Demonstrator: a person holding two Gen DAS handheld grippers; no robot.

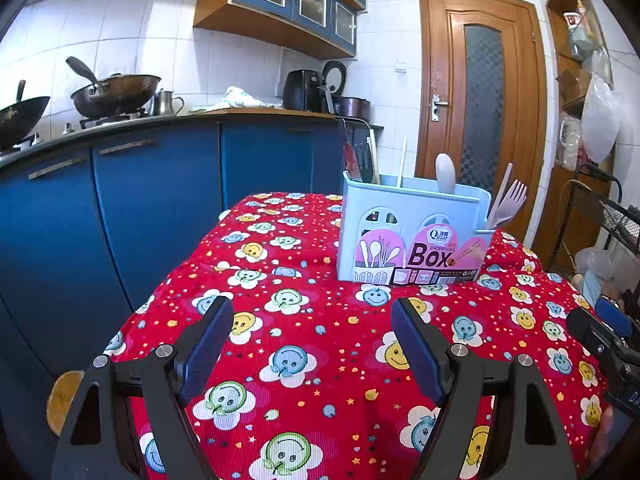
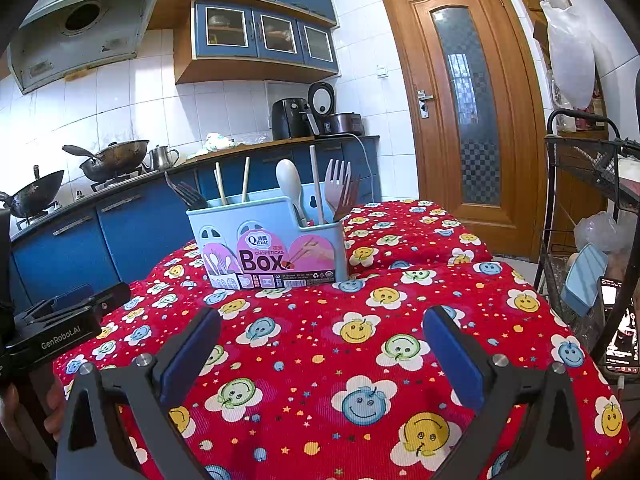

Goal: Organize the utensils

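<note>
- The left claw [image 1: 312, 344] is seen with its jaws spread wide and nothing between them; only the red smiley-print cloth of the table [image 1: 320, 360] shows in the gap.
- The right claw [image 2: 320, 348] is likewise held wide and empty, low over the same cloth.
- The pale blue chopsticks box [image 2: 266, 240] stands upright on the table ahead of both claws, well apart from the fingertips of each.
- From the left claw the box [image 1: 408, 232] lies ahead and to the right; from the right claw it lies ahead and a little to the left, so it is placed roughly between the two lines of reach.
- Neither hand can be judged clearly nearer.
- The utensils are already standing in the box with their long axes near vertical: a white spoon [image 2: 290, 186], a pinkish fork [image 2: 338, 184], a dark fork [image 2: 186, 194] at the left end, and pale chopsticks [image 2: 245, 180].
- No loose utensil is seen on the cloth in either view.
- By this showing the sorting is judged largely done, or a reshuffle between compartments is still owed.
- Any grasp would have to be made from above on an upright handle, jaws closing across the shaft.
- The close-packed spoon and fork on the right side are judged likely to be knocked together.
</note>
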